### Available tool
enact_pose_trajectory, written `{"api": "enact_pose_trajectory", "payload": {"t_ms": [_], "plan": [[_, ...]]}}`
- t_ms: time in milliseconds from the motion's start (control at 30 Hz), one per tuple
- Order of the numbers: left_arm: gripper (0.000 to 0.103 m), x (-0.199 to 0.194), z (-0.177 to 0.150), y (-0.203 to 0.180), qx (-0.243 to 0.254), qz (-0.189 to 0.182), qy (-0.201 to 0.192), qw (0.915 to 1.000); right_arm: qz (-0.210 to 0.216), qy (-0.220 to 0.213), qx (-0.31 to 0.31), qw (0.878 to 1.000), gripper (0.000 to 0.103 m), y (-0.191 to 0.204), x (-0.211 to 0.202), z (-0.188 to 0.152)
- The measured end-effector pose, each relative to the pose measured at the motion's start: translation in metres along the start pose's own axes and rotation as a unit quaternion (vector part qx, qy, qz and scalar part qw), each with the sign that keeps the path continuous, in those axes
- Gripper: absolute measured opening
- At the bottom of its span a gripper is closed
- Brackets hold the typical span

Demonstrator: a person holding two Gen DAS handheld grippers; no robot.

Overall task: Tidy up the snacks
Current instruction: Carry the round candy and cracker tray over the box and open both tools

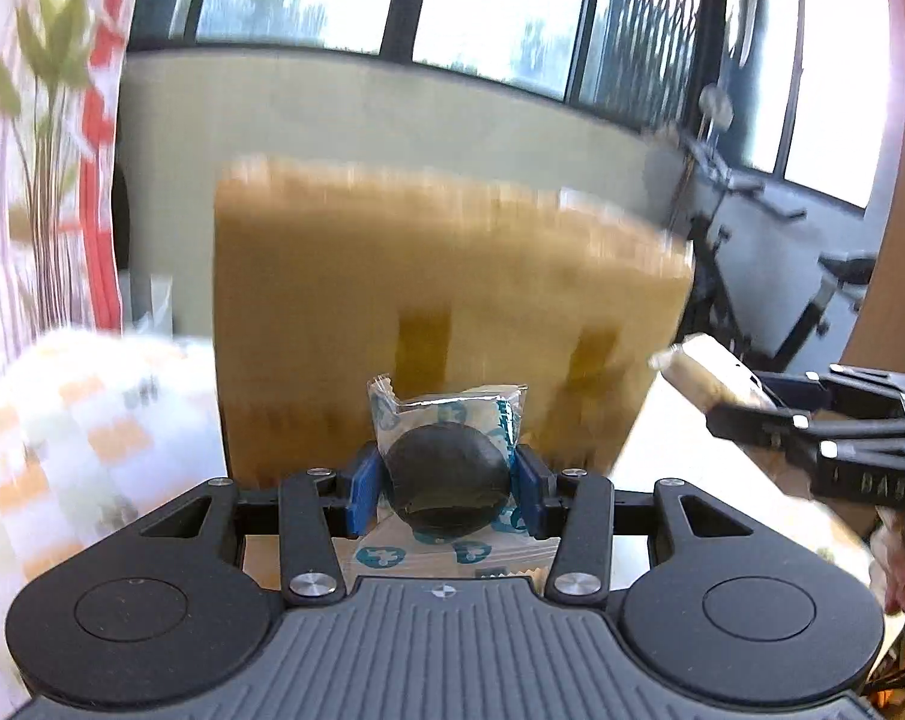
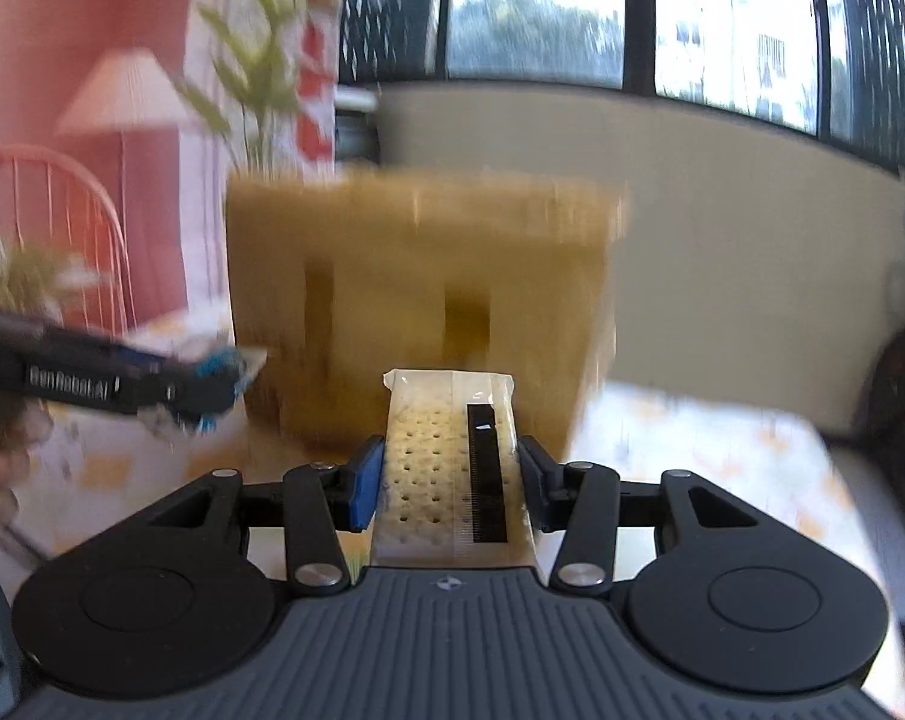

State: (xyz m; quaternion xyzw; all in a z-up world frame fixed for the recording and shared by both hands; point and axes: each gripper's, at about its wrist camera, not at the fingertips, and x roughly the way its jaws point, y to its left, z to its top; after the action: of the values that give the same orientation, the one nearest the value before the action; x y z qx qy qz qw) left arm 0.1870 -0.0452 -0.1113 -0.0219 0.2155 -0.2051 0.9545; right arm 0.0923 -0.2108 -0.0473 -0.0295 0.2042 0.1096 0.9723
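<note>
My left gripper [image 1: 446, 480] is shut on a clear packet with blue print holding a round dark cookie [image 1: 446, 474]. My right gripper [image 2: 449, 480] is shut on a clear packet of pale dotted crackers [image 2: 428, 468] with a black barcode strip. A brown wooden box [image 1: 440, 300] stands upright just beyond both grippers, blurred by motion; it also fills the middle of the right wrist view, box [image 2: 416, 288]. Each gripper shows in the other's view: the right gripper [image 1: 752, 402] with its cracker packet at the right edge, the left gripper [image 2: 212, 384] with its blue packet at the left.
The table wears a white cloth with orange and grey squares [image 1: 92, 420]. A plant with green leaves [image 1: 44, 120] and a red-and-white curtain stand at the left. A pink lamp [image 2: 128, 96] and a pink wire chair [image 2: 50, 210] sit far left. Windows run behind a beige wall [image 2: 752, 240].
</note>
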Motion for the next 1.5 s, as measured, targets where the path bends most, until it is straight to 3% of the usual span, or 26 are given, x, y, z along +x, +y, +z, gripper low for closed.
{"api": "enact_pose_trajectory", "payload": {"t_ms": [133, 233, 467, 867, 933, 1000, 1067, 1200, 1500], "plan": [[0.048, -0.009, 0.050, 0.008, 0.015, 0.006, -0.046, 0.9988, 0.011, -0.032, -0.017, 0.999, 0.048, -0.003, 0.010, 0.058], [0.048, -0.003, 0.089, 0.018, -0.002, 0.004, -0.065, 0.9979, 0.015, -0.036, -0.021, 0.999, 0.048, -0.007, 0.038, 0.095], [0.049, 0.052, 0.139, 0.034, -0.017, 0.032, -0.053, 0.9979, -0.001, -0.012, 0.040, 0.999, 0.048, -0.033, 0.123, 0.134], [0.050, 0.105, 0.139, 0.040, 0.003, 0.076, 0.002, 0.9971, -0.025, 0.052, 0.040, 0.998, 0.049, -0.044, 0.171, 0.108], [0.053, 0.108, 0.135, 0.042, 0.002, 0.075, 0.005, 0.9972, -0.023, 0.056, 0.037, 0.997, 0.050, -0.044, 0.172, 0.107], [0.063, 0.110, 0.134, 0.047, 0.004, 0.075, 0.002, 0.9971, -0.019, 0.050, 0.038, 0.998, 0.052, -0.044, 0.170, 0.109], [0.070, 0.108, 0.135, 0.045, 0.007, 0.075, -0.002, 0.9972, -0.018, 0.046, 0.037, 0.998, 0.063, -0.042, 0.168, 0.111], [0.077, 0.100, 0.136, 0.040, 0.015, 0.082, -0.010, 0.9965, -0.019, 0.042, 0.026, 0.999, 0.063, -0.039, 0.158, 0.112], [0.078, 0.069, 0.131, 0.028, 0.010, 0.085, -0.022, 0.9961, -0.026, 0.031, 0.016, 0.999, 0.063, -0.038, 0.122, 0.108]]}}
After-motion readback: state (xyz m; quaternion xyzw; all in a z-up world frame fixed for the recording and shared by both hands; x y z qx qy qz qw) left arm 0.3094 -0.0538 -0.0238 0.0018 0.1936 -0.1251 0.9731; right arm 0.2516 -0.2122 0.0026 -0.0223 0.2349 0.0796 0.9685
